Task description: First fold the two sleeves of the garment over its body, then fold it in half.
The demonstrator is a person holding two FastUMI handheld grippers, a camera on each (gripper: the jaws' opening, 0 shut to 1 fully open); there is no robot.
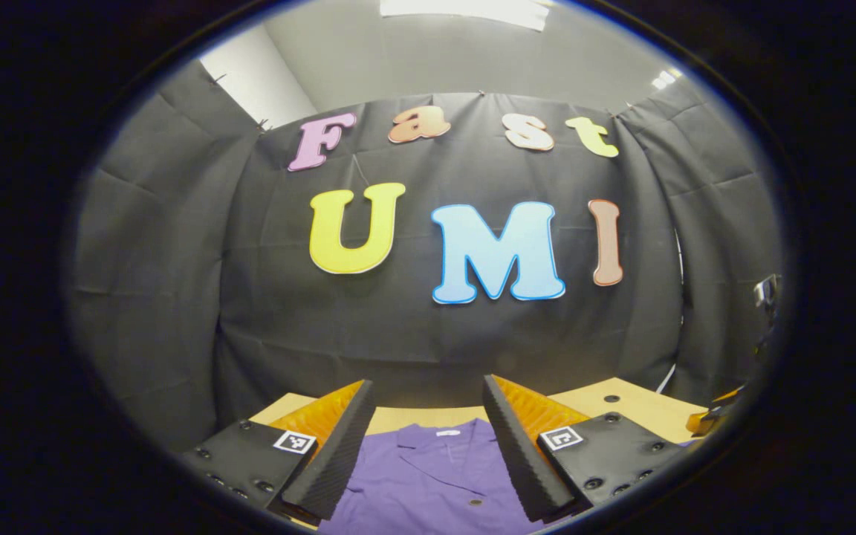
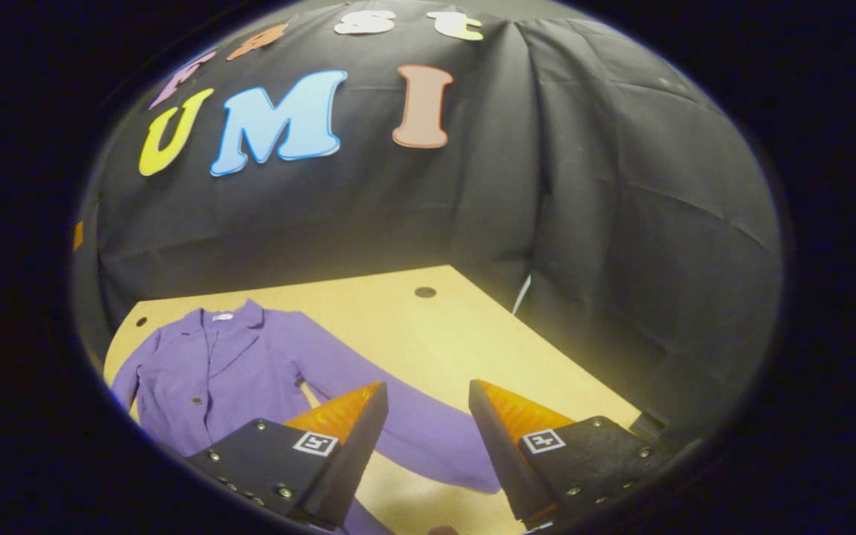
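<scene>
Both grippers hover jaws wide apart, holding nothing: left gripper point(image 1: 428, 438) over purple garment point(image 2: 220, 364) collar, right gripper point(image 2: 420, 438) above outstretched sleeve point(image 2: 398, 431) on table point(image 2: 428, 327). Risk: shallow pinch grabs one layer, sleeve slips or drags body askew

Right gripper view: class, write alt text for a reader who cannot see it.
A purple jacket lies flat on a light wooden table, collar toward the black cloth wall, one sleeve stretched out, unfolded. The right gripper hovers over that sleeve, jaws open, holding nothing.
</scene>
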